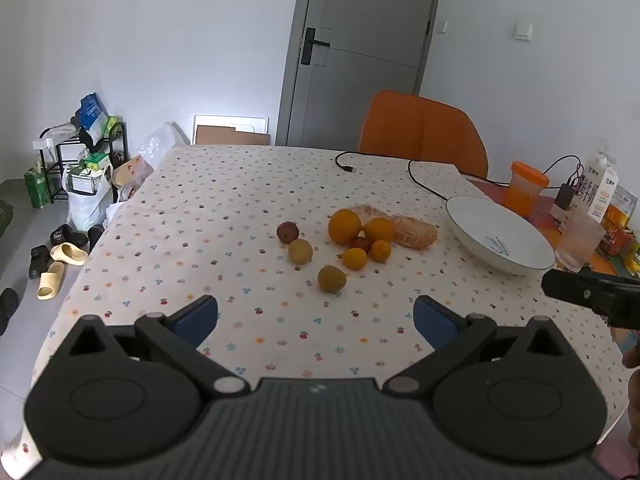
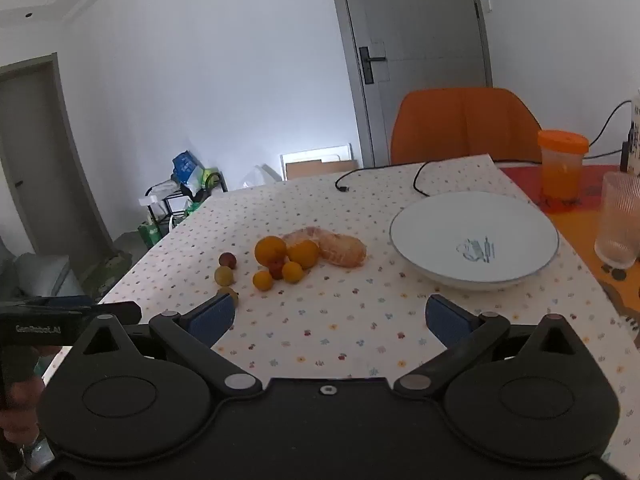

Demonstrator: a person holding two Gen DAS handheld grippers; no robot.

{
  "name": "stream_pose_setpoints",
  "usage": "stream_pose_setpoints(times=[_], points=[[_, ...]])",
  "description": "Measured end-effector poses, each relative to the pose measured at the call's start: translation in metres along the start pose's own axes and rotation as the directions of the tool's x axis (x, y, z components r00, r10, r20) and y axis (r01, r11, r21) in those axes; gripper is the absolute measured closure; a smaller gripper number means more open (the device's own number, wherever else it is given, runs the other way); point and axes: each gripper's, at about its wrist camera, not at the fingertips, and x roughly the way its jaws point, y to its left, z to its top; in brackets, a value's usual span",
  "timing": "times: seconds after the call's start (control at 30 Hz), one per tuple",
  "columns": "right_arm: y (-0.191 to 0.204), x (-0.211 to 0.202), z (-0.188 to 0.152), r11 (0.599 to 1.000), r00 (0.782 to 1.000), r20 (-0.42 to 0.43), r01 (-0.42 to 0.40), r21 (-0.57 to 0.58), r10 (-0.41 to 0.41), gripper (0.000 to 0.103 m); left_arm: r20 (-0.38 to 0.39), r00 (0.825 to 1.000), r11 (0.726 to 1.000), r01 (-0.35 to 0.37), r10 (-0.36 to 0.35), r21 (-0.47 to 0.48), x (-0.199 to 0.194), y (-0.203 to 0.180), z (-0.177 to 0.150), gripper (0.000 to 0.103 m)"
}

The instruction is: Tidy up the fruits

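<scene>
Right wrist: bowl (image 2: 420, 216) empty | fruits (image 2: 280, 256) beside | both fingers wide apart, holding nothing

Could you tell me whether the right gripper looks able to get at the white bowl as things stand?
Probably yes. The right gripper is open and empty, and only bare tablecloth lies between it and the white bowl. The ribbed glass stands off to the bowl's right, clear of the path.
</scene>
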Motion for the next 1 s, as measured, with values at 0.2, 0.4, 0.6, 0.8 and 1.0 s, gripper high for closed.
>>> stream_pose_setpoints(times=[0.2,0.4,0.6,0.8,1.0], points=[[-0.002,0.006,0.001,1.000,0.999,-0.024,-0.023,0.014,0.024,0.000,0.015,1.000,1.000,0.000,-0.001,0.016,0.001,-0.002,-0.002,0.000],[0.003,0.000,0.000,1.000,1.000,-0.007,-0.015,-0.014,0.015,0.000,0.011,1.000,1.000,0.001,-0.001,0.017,0.001,0.000,0.000,0.000],[0.003,0.001,0.001,1.000,1.000,-0.007,-0.017,-0.024,0.017,0.000,0.014,1.000,1.000,-0.004,0.004,0.017,0.000,0.000,-0.001,0.000],[0.003,0.002,-0.001,1.000,1.000,-0.009,-0.017,-0.020,0.017,0.000,0.014,1.000,1.000,0.000,0.000,0.017,0.000,-0.001,-0.003,0.000],[0.000,0.001,-0.002,1.000,1.000,0.002,-0.019,-0.013,0.019,0.000,0.010,1.000,1.000,-0.002,0.002,0.028,0.000,-0.001,-0.006,0.000]])
